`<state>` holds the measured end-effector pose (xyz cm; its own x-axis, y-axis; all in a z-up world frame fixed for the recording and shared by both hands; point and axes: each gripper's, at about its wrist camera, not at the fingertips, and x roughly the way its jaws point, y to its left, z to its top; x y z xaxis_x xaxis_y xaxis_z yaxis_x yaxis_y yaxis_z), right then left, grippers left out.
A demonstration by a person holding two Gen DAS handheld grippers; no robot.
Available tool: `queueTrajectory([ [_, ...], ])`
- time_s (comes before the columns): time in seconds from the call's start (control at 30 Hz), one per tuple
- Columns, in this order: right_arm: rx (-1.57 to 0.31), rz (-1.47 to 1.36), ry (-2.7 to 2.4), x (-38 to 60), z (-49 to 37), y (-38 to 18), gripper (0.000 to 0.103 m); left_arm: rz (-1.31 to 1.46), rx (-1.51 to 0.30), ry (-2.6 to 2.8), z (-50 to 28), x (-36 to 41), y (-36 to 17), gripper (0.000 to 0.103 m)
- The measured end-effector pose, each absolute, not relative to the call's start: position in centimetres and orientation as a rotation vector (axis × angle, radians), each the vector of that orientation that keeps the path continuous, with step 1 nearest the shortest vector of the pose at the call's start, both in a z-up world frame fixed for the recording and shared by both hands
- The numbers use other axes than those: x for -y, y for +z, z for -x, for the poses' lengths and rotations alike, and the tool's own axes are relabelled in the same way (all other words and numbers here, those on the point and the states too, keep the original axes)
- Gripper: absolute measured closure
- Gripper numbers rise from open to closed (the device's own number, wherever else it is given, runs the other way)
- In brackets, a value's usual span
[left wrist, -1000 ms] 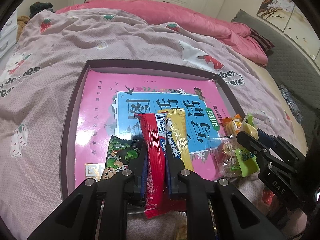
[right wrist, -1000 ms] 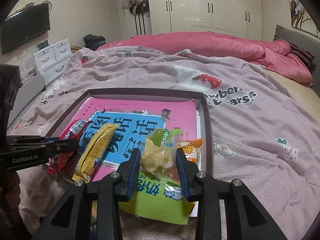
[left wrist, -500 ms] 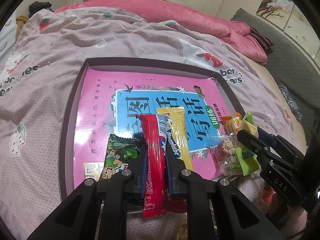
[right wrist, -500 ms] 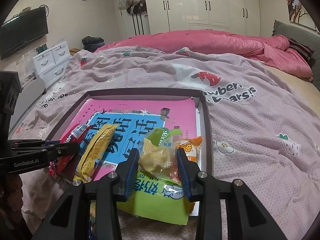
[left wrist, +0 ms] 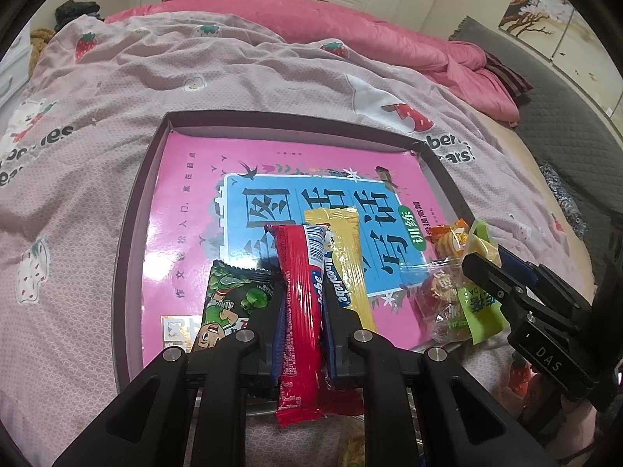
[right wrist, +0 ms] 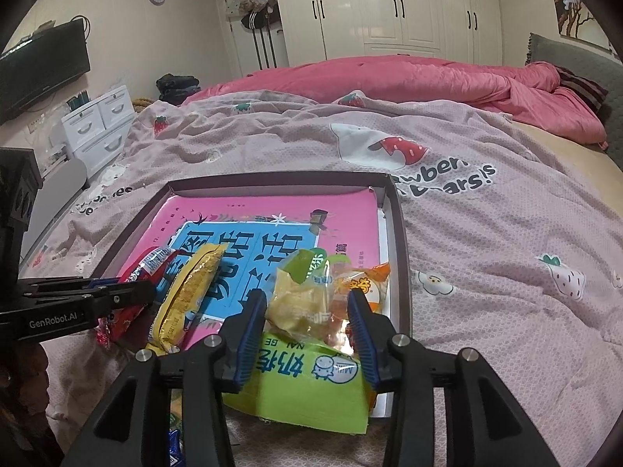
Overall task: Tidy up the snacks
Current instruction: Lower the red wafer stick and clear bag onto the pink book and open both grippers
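Observation:
My left gripper (left wrist: 301,292) is shut on a long red snack bar (left wrist: 300,311) over the near edge of a dark shallow box (left wrist: 132,210) lined with a pink book. A yellow bar (left wrist: 346,268) lies just right of it, a green packet (left wrist: 229,303) just left. My right gripper (right wrist: 305,299) is open, its fingers on either side of a pale yellow snack bag (right wrist: 300,303) that rests on a lime-green pack (right wrist: 307,381) and an orange packet (right wrist: 362,284) at the box's near right corner. It also shows in the left wrist view (left wrist: 483,268).
The box sits on a pink strawberry-print quilt (right wrist: 486,233) covering a bed. A pink duvet (right wrist: 409,78) is bunched at the far side. White drawers (right wrist: 97,124) and a TV stand to the left. More packets lie below the box's near edge.
My right gripper's fingers have spread apart around the yellow bag. My left gripper has kept its hold on the red bar, nearly still.

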<state>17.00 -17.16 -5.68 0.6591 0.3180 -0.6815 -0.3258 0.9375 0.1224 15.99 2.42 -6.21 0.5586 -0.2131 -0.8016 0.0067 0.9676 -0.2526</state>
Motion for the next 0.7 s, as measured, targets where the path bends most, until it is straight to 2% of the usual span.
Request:
queueTrajectory([
  [0.43,-0.756,-0.006,0.362,17.45,-16.86,-5.26,0.057,0.237,-0.962,-0.138,-15.85,-2.44,-5.69,0.080],
  [0.5,-0.750,-0.008,0.360,17.53,-16.80,-5.12,0.057,0.237,-0.959,-0.139,-15.80,-2.47,-5.55,0.078],
  [0.63,-0.749,-0.008,0.358,17.55,-16.79,-5.07,0.057,0.245,-0.957,-0.146,-15.76,-2.53,-5.39,0.064],
  [0.7,-0.746,-0.009,0.358,17.58,-16.73,-4.99,0.057,0.247,-0.954,-0.147,-15.72,-2.60,-5.26,0.063],
])
